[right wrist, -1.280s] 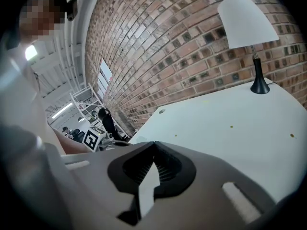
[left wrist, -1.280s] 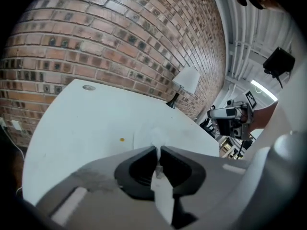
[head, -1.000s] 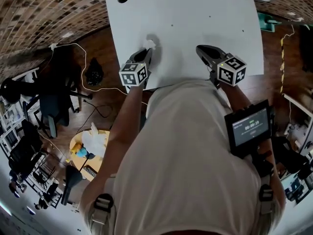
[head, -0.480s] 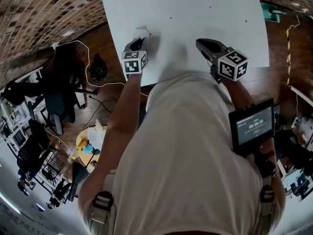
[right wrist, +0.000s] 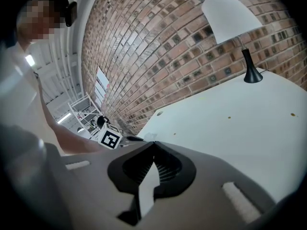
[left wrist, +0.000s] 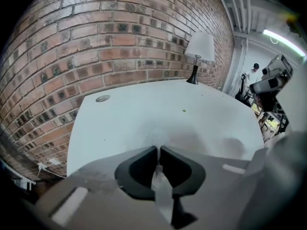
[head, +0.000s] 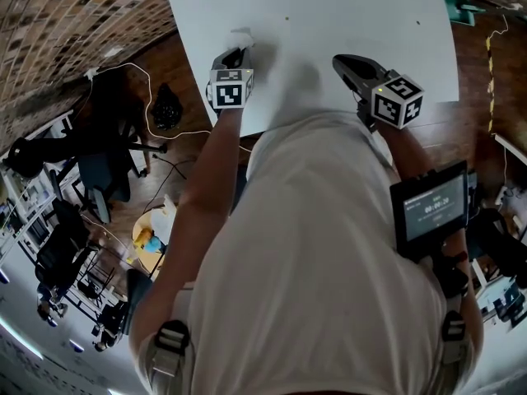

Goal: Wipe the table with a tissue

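Tissue [head: 241, 38], white and crumpled, pinched in the left hand-held gripper [head: 240, 52], resting on the white worktop [head: 346, 6] at eleven o'clock in the head view; right hand-held gripper [head: 341, 61], at one o'clock, pressed together, empty

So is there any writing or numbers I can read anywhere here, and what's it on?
Screen by the right arm: a row of digits like a timer, too small to read surely.
Left cube and right cube: black-and-white square patterns, no words.
Nothing else readable.
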`<state>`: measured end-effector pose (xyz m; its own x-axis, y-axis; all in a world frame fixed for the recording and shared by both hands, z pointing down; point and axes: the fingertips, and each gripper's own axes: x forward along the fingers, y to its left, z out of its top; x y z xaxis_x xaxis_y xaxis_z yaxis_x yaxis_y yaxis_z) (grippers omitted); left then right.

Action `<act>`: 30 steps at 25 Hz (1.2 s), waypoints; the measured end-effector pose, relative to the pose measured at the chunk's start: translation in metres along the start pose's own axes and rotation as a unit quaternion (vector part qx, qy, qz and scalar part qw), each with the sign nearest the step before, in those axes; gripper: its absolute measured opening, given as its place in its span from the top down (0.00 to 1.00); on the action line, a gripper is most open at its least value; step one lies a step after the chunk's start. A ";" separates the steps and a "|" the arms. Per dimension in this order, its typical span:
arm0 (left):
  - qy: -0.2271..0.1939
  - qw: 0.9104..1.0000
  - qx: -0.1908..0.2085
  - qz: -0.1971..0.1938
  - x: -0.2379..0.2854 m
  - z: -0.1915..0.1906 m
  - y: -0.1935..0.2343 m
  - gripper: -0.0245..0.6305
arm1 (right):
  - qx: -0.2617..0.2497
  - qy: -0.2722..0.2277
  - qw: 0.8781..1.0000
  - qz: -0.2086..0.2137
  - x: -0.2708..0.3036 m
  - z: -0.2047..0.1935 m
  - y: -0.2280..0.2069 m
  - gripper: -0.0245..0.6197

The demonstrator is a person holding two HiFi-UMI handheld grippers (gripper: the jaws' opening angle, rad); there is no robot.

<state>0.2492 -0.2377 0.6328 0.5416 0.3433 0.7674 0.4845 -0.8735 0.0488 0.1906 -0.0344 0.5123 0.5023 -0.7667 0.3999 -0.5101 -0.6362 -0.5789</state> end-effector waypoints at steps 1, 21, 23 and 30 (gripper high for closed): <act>-0.001 1.000 0.002 0.000 0.001 0.001 -0.001 0.92 | -0.001 -0.001 1.000 -0.001 0.000 0.000 0.001 0.95; 0.025 0.991 -0.054 -0.119 0.003 0.009 -0.058 0.93 | -0.006 -0.013 1.000 -0.017 -0.011 -0.004 0.010 0.95; 0.037 0.987 -0.069 -0.140 0.004 0.008 -0.064 0.93 | -0.006 -0.015 1.000 -0.020 -0.014 -0.004 0.011 0.95; 0.073 0.978 -0.056 -0.187 -0.002 -0.003 -0.097 0.92 | -0.006 -0.022 0.999 -0.033 -0.025 -0.007 0.014 0.95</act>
<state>0.1987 -0.1543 0.6287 0.2343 0.5998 0.7651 0.5471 -0.7319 0.4062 0.1659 -0.0250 0.4995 0.5651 -0.7182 0.4060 -0.4833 -0.6870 -0.5426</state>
